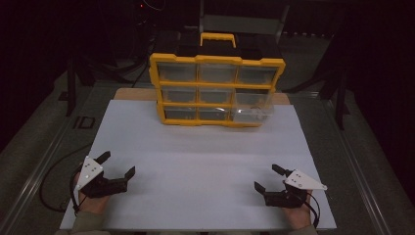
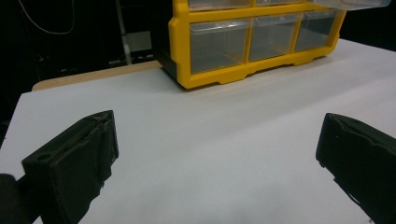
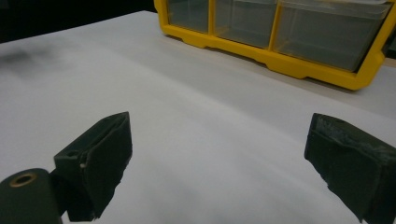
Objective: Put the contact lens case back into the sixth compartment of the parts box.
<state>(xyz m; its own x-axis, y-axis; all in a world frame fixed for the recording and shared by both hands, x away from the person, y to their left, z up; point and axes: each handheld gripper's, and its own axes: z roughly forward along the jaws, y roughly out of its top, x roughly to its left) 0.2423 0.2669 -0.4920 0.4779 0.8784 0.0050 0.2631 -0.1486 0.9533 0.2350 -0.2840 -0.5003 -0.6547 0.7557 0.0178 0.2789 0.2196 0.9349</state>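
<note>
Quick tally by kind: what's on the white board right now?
Yellow drawer cabinet: 1
Clear drawers in it: 9, with the middle-right drawer pulled out
Grippers: 2, the left gripper and the right gripper, both with jaws open
Total: 12

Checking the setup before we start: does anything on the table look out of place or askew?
One thing: on the yellow drawer organizer, the clear drawer at the right of the middle row is pulled out past the frame, while the other drawers sit flush. Both the left gripper and the right gripper are open, near the table's front edge.
</note>
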